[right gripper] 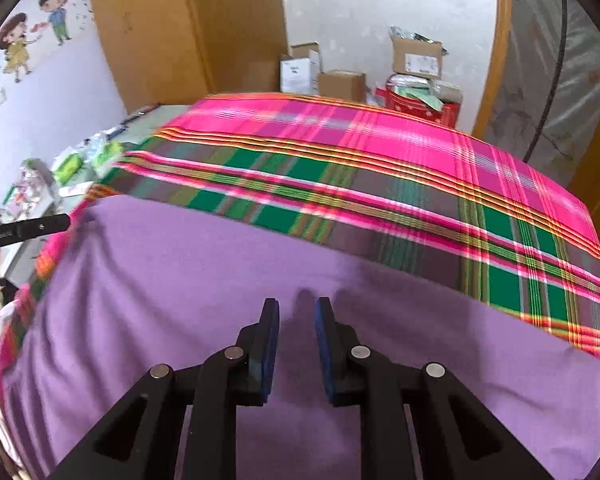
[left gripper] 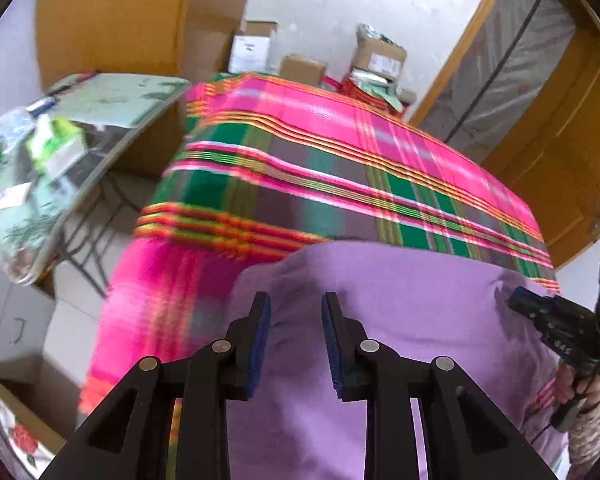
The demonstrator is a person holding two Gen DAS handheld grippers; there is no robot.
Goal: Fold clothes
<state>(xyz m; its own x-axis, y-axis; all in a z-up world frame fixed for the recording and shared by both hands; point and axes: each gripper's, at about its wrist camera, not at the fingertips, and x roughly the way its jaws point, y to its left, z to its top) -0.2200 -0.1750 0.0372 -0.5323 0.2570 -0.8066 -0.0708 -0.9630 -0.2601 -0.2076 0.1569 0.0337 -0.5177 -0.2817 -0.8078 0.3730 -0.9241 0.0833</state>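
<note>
A lilac garment (left gripper: 400,320) lies spread flat on the near part of a table covered with a pink and green plaid cloth (left gripper: 300,168). My left gripper (left gripper: 296,300) hovers over the garment's left part, jaws open, nothing between the blue pads. In the right wrist view the same garment (right gripper: 180,280) fills the foreground. My right gripper (right gripper: 297,304) hangs above it, open and empty, casting finger shadows on the fabric. The right gripper (left gripper: 518,300) also shows at the right edge of the left wrist view, held by a hand. The left gripper's dark fingers (right gripper: 40,226) poke in at the left edge.
A side table (left gripper: 112,96) with bottles and green packets stands left of the plaid table. Cardboard boxes (right gripper: 416,60) and a red box (right gripper: 420,108) sit behind it by the wall. A wooden door (left gripper: 560,140) is on the right, a wardrobe (right gripper: 160,32) at the back left.
</note>
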